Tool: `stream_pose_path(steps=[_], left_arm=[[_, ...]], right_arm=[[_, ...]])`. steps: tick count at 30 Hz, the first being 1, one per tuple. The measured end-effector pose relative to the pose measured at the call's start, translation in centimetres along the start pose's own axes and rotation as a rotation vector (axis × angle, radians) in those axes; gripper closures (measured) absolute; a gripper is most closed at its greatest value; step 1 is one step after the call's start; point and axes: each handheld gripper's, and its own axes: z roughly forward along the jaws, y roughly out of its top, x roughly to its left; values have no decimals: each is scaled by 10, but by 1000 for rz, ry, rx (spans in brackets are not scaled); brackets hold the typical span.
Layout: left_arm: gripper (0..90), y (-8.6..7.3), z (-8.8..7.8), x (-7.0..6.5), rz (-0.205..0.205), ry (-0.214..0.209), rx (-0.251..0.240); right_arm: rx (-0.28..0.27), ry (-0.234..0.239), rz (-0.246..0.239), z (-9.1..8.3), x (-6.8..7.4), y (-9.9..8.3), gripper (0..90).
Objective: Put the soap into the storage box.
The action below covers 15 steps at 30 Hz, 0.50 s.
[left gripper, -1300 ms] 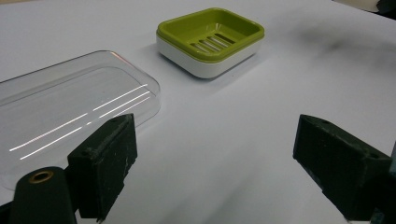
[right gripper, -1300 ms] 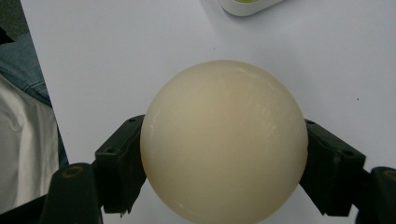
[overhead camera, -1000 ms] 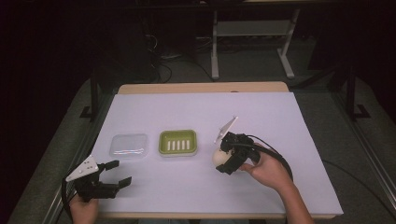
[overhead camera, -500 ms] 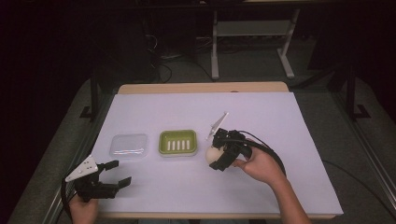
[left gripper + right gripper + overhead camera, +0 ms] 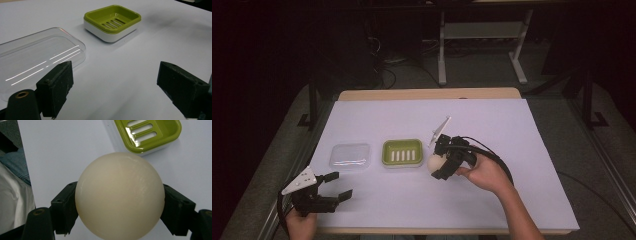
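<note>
The round cream soap (image 5: 434, 162) sits clamped in the right gripper (image 5: 438, 163), just off the right side of the green soap dish (image 5: 402, 152), near the middle of the white table (image 5: 512, 150) in the high view. The dish holds nothing yet; its clear lid (image 5: 350, 155) lies apart to its left. The left gripper (image 5: 339, 186) rests by the near left corner.

In the left gripper view its jaws stand wide apart with nothing between them, the lid (image 5: 37, 62) just ahead and the empty slotted dish (image 5: 112, 21) beyond.

In the right gripper view both pads press the soap (image 5: 120, 195) at its widest girth. It looks hard, smooth and likely slippery, moderately light; gripping across the middle seems right, since an off-centre squeeze could let it pop out. The dish corner (image 5: 150, 135) lies past it.
</note>
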Motion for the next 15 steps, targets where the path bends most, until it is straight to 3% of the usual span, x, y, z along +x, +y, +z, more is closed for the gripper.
stream_pose_path(steps=[15], left_arm=[[128,0,-1,1,4,-1,2]], right_arm=[[-4,8,-12,1,-1,13,240]])
